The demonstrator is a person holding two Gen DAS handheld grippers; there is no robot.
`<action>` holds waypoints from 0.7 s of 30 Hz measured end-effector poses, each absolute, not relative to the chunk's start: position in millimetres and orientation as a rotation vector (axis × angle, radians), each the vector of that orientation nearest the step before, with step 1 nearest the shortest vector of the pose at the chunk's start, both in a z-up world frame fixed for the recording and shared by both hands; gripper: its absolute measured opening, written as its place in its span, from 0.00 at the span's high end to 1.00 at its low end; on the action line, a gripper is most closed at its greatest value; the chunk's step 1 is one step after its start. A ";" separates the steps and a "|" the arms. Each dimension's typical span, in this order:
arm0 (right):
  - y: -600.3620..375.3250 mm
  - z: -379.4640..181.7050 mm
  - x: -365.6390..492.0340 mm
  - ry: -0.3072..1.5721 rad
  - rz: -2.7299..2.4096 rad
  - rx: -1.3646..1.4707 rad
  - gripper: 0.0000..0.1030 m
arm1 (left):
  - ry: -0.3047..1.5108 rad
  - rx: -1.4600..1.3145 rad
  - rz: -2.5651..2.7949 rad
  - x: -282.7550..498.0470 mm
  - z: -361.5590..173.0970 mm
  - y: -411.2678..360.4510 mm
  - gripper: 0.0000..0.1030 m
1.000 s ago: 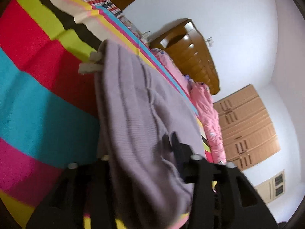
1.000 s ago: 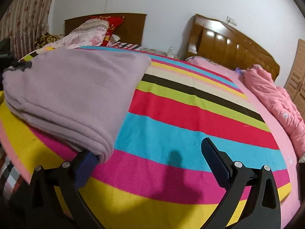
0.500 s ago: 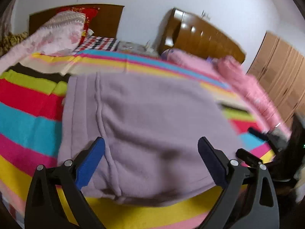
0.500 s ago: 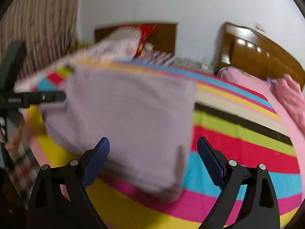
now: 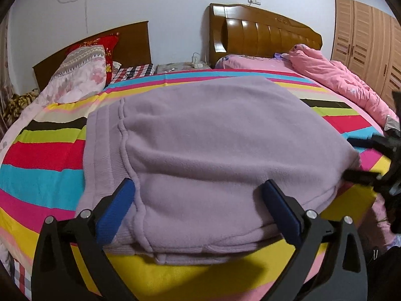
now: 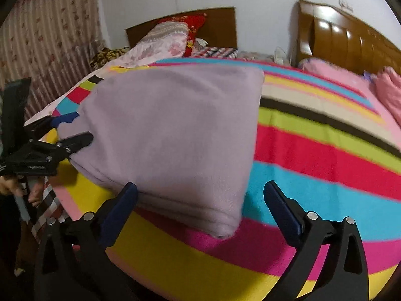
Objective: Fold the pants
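The lilac fleece pants lie folded in a thick flat stack on the striped bed cover. The ribbed waistband runs down the stack's left side. My left gripper is open and empty, its jaws spread wide just above the stack's near edge. The pants also show in the right wrist view. My right gripper is open and empty over the stack's near right corner. It shows in the left wrist view at the stack's right edge. The left gripper shows in the right wrist view at the stack's left edge.
A floral pillow and a red pillow lie at the bed's head. A pink quilt is heaped at the right by a wooden headboard. A wardrobe stands far right. A curtain hangs at left.
My left gripper let go of the pants, opened and swung level to face the stack. My right gripper moved left to the stack's right corner. The pants now lie flat.
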State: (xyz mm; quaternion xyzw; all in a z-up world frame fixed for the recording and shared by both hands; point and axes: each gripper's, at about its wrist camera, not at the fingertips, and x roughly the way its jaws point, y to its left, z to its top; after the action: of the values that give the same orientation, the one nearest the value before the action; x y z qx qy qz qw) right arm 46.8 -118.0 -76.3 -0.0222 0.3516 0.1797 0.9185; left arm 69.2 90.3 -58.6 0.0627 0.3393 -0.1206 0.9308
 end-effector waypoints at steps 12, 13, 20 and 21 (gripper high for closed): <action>-70.2 -29.3 217.0 0.854 0.777 0.120 0.05 | 0.662 0.139 -0.276 69.6 -61.3 93.5 0.02; -59.9 -31.9 231.5 0.879 0.774 0.075 0.05 | 0.662 0.141 -0.280 69.4 -61.4 93.9 0.02; -97.5 -39.4 305.8 0.907 0.432 0.161 0.11 | 0.647 0.144 -0.288 68.6 -63.5 95.1 0.02; -98.2 -33.7 301.6 0.891 0.424 0.163 0.10 | 0.646 0.144 -0.289 68.8 -63.7 95.4 0.02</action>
State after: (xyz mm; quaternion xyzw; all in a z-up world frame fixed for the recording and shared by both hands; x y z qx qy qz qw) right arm 301.6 -98.2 -33.7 0.0780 0.4270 0.2032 0.8776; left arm 68.8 95.4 -63.7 0.0705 0.3162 -0.1411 0.9355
